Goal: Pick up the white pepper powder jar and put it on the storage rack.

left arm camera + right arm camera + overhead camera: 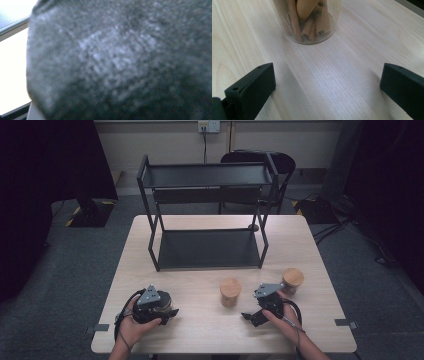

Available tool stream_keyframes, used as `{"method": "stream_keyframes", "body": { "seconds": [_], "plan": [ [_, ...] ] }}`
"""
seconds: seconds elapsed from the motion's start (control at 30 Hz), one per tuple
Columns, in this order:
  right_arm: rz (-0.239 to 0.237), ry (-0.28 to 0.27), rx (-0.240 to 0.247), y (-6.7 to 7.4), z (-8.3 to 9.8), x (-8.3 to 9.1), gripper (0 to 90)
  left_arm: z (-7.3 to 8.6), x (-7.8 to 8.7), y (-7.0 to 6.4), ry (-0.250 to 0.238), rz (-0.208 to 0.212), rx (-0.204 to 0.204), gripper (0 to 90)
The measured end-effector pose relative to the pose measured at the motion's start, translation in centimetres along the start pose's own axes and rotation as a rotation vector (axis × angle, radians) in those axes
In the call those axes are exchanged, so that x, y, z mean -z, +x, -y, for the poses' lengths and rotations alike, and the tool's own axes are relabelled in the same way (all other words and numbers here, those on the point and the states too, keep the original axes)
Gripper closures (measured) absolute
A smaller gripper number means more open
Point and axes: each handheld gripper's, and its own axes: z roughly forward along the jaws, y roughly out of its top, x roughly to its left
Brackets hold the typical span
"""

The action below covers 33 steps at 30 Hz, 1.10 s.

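On the table's near left, my left gripper (166,308) is shut on a dark jar (164,299). That jar's grainy grey contents (120,65) sit blurred right against the left gripper view. My right gripper (252,315) rests open at the near right, and its black jaws (327,77) stand wide apart over bare wood. Ahead of them in the right gripper view stands a clear jar of cinnamon sticks (308,22), apart from the jaws. A wooden-lidded jar (230,292) stands mid-table. Another wooden-lidded jar (292,280) is just behind the right gripper.
A black two-tier metal rack (207,175) stands at the back half of the light wooden table (200,330); its lower shelf (207,249) holds nothing. A dark chair (280,162) is behind the table. Cables lie on the floor at the right.
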Motion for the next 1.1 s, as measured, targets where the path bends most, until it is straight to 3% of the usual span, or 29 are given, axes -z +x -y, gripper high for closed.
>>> {"method": "stream_keyframes", "body": {
  "seconds": [0.57,0.8,1.1],
  "plan": [
    [0.000,0.000,0.000,0.0,0.0,0.0,0.0,-0.5,-0.1,0.4,0.007,-0.008,0.021,30.6],
    [0.000,0.000,0.000,0.0,0.0,0.0,0.0,-1.3,-0.2,0.8,-0.003,-0.009,0.062,30.6],
    [0.000,0.000,0.000,0.0,0.0,0.0,0.0,-2.5,-0.1,1.5,-0.011,-0.018,0.078,30.7]
  ]
}}
